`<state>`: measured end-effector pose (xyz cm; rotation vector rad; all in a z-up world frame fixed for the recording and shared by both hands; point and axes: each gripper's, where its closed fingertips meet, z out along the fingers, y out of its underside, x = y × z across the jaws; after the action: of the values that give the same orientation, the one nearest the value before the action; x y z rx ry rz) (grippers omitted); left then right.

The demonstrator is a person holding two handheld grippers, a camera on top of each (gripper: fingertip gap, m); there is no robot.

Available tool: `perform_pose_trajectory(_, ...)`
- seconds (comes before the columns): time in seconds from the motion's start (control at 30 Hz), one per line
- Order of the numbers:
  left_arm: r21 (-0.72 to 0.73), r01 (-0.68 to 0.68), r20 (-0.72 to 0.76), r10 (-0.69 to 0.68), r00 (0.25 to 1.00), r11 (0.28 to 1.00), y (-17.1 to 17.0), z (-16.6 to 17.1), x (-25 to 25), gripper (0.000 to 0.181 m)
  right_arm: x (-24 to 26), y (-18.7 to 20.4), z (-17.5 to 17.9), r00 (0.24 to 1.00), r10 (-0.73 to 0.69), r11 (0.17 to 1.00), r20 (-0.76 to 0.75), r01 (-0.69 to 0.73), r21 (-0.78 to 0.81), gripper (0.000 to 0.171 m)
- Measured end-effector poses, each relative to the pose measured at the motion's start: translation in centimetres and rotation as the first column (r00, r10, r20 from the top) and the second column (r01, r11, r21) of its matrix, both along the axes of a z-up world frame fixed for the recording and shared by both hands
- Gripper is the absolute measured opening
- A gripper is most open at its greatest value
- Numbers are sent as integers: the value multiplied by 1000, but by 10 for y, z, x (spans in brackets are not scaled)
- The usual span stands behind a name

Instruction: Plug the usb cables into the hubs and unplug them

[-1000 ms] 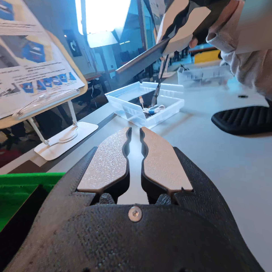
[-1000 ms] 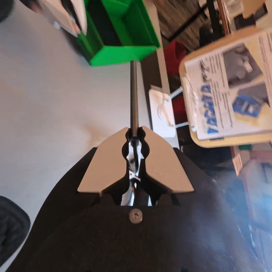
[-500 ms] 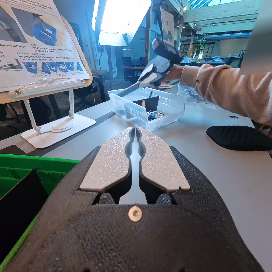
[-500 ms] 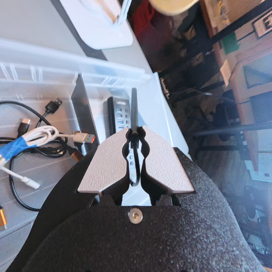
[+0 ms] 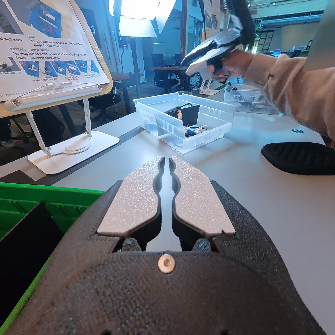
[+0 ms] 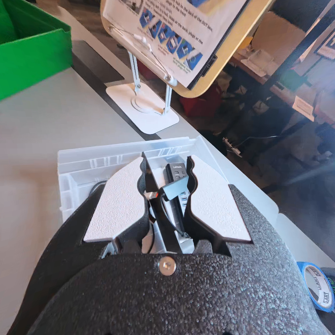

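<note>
The clear bin [image 6: 126, 150] sits on the bench [image 5: 253, 208], split by a black divider [image 6: 151, 179]. The right compartment holds a black hub [image 6: 176, 169] lying flat and a grey hub [image 6: 175, 188] resting tilted across it, its short black lead [image 6: 166, 213] curling down beside it. The black hub carries a printed brand mark at its far end. A USB plug [image 6: 151, 194] with an orange insert pokes up at the divider. In the left wrist view the left compartment holds bundled white cables [image 5: 196, 129] bound with blue tape.

The right hand-held gripper [image 6: 165, 174] hangs above the bin, jaws spread wide, holding nothing. The left hand-held gripper [image 5: 166, 159] hovers low over the bench, jaws nearly pressed together with a thin gap, empty.

A green bin [image 5: 36, 195] stands near left. An instruction sheet [image 5: 45, 45] with text and small photos sits on a white stand [image 5: 72, 154], far left. A blue tape roll [image 6: 315, 288] with lettering lies near right.
</note>
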<state>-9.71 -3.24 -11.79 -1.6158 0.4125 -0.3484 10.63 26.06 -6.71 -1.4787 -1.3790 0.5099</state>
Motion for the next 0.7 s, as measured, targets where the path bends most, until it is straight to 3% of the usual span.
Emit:
perform_pose_trajectory(0.2, -47, -37, -98, 32, 995, 998, -2, 3, -15, 16, 19, -57, -26, 994, 21, 998, 103, -27, 63, 42)
perform_pose_trajectory(0.37, -180, -212, -380, 131, 916, 960, -14, -8, -66, 35, 36, -96, -85, 944, 37, 998, 328, -54, 42, 43)
perform_pose_trajectory(0.47, -318, -302, -504, 109, 857, 899, -26, -33, -94, 45, 41, -109, -123, 881, 26, 999, 472, -38, 15, 43)
perform_pose_trajectory(0.57, -481, -340, -572, 5, 820, 808, -41, -71, -108, 52, 44, -110, -152, 799, -28, 999, 601, 2, 44, 46)
perform_pose_trajectory(0.7, -571, -371, -622, -91, 778, 733, -51, -108, -115, 57, 38, -99, -179, 705, -85, 995, 704, 22, 99, 47)
